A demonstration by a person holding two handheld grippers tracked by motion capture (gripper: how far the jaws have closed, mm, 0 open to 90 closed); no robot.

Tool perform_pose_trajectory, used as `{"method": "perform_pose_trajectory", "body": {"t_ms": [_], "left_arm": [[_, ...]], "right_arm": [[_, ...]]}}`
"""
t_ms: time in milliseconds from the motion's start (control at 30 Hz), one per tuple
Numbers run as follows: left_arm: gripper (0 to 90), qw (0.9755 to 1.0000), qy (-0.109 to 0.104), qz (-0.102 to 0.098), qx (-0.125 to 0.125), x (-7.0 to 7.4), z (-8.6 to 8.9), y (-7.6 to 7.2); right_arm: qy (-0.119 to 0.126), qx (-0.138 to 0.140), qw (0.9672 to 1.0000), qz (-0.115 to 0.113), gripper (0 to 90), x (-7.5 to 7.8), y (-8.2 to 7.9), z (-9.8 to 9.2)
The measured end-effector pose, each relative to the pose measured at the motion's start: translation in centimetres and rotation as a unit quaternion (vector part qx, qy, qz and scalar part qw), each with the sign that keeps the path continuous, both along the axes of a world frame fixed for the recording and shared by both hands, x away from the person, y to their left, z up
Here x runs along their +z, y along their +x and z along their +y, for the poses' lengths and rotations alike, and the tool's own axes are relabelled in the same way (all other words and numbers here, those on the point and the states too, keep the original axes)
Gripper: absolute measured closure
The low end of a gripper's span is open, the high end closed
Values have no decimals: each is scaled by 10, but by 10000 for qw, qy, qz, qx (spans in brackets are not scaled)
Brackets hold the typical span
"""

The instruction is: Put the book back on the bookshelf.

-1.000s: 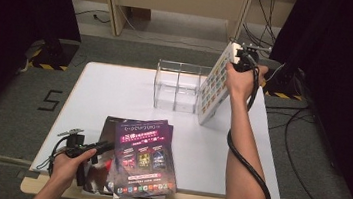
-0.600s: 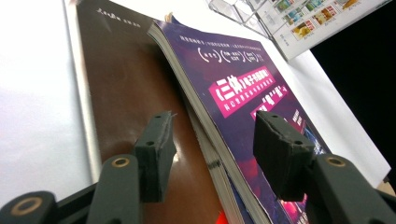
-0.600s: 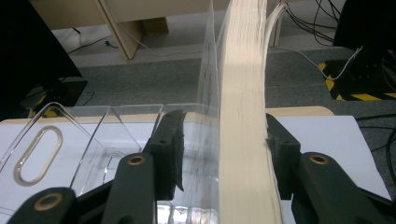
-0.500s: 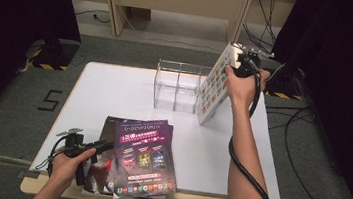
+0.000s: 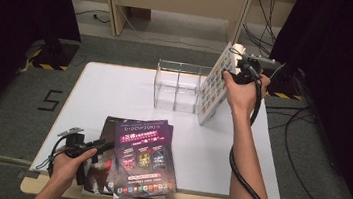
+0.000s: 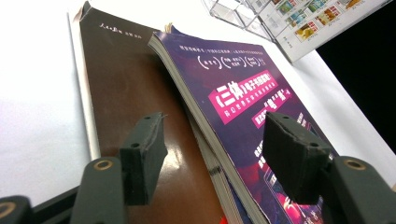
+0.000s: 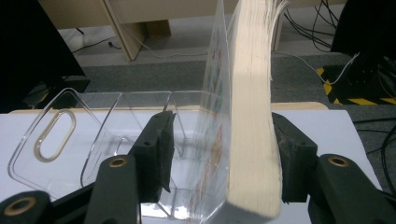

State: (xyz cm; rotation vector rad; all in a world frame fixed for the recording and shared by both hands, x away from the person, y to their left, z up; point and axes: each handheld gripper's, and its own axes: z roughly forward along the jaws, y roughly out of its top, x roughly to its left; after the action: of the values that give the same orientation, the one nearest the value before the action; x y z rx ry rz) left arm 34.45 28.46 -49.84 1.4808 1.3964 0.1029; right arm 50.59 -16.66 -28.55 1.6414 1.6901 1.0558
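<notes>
Beside the clear rack [image 5: 178,87], my right jaws [image 7: 222,154] have just been opening around the upright book [image 7: 252,140], one pad clear of its cover. From above, it leans on the rack. My left jaws [image 6: 219,158], also widening, straddle the stacked books [image 6: 224,116] at the counter's [image 5: 115,92] near edge.

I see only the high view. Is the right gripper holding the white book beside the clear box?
Observer: No. The right gripper has just been opening; the book stands between its fingers, one finger clear of the cover.
Operator: Does the left gripper grip something?
Observer: No. The left gripper has just been opening; the purple book has its page edge between the fingers, unpressed, above a brown book.
</notes>
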Motion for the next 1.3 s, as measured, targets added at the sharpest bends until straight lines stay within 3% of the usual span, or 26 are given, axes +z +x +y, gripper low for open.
{"method": "perform_pose_trajectory", "body": {"t_ms": [700, 1167, 1300], "left_arm": [[360, 10000, 28, -9, 18, 1, -1, 0], [343, 10000, 62, 8, 23, 1, -6, 0], [337, 10000, 92, -19, 27, 2, -6, 0]], "right_arm": [[-113, -109, 9996, -250, 465, -6, -38, 6], [1, -63, 9998, -182, 481, -19, -64, 1], [82, -1, 9999, -65, 494, -24, -68, -1]]}}
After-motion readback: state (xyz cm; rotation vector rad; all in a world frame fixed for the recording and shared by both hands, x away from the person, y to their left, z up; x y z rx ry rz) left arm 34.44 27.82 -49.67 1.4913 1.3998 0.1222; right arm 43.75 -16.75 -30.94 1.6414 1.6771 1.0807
